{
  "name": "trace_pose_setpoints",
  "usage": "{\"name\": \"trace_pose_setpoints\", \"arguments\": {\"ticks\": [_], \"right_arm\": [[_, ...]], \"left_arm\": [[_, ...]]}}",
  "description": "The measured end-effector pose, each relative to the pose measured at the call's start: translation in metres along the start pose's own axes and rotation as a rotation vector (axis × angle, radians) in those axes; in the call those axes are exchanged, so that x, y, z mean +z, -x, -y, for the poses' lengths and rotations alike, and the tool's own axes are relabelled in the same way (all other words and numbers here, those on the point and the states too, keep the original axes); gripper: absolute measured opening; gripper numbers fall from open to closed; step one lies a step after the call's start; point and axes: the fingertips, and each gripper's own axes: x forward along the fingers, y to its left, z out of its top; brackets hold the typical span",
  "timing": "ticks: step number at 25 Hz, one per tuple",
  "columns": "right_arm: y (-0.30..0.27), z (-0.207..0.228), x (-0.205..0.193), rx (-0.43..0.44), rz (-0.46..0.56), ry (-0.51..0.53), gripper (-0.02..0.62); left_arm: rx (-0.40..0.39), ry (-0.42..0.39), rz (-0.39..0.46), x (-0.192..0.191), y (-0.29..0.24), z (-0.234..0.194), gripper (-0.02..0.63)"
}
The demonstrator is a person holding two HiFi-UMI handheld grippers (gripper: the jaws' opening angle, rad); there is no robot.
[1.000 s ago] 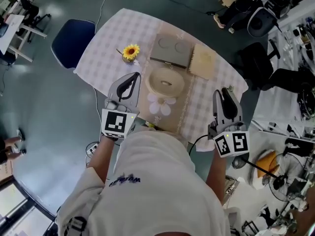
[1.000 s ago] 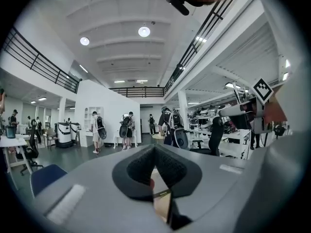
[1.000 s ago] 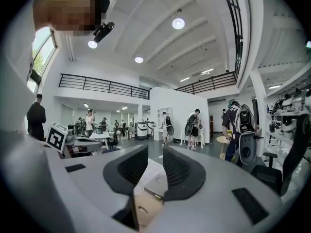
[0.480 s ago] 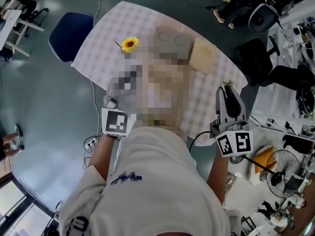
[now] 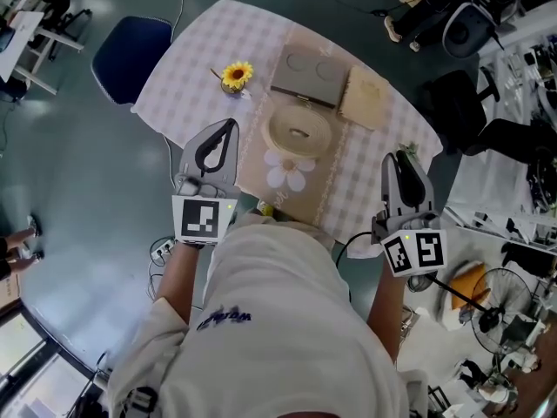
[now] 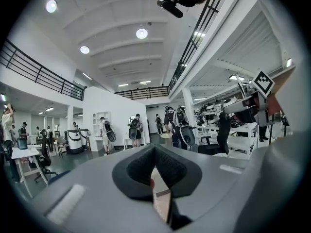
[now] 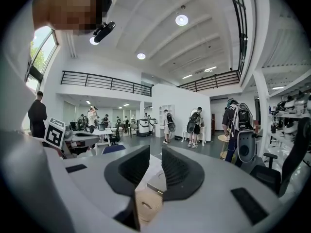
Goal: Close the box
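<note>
A person stands at a tabletop (image 5: 200, 50) with a checked cloth and holds a tool in each hand.

The left hand-held gripper (image 5: 230, 127) is over the near left part of the tabletop. In the left gripper view its jaws are pressed together at the tips, and there is nothing between them. It is clenched and empty.

The right hand-held gripper (image 5: 400, 158) is over the near right edge of the tabletop. In the right gripper view there is a gap between its jaws. The jaws have just been closing a bit, but they do not touch anything and nothing is between them. It is released and empty.

The box (image 5: 306, 75) is flat and gray, with two round marks on top. It lies in the far middle of the tabletop, well apart from both tools. A yellow flower (image 5: 237, 74) lies to its left. A tan square (image 5: 364, 98) lies just beside it on the right. A round tan thing (image 5: 298, 133) sits just in front of the box, on a brown mat (image 5: 261, 159) with a white flower printed on it.

A blue chair (image 5: 130, 55) stands by the far left corner of the tabletop.
</note>
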Motion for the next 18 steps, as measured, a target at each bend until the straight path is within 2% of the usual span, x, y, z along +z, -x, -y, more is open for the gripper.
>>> {"name": "trace_pose_setpoints", "arguments": {"ticks": [18], "right_arm": [[0.001,-0.017,-0.002,0.044,-0.007,-0.002,0.018]], "left_arm": [[-0.015,-0.003,-0.005,0.001,0.009,0.001,0.002]]}}
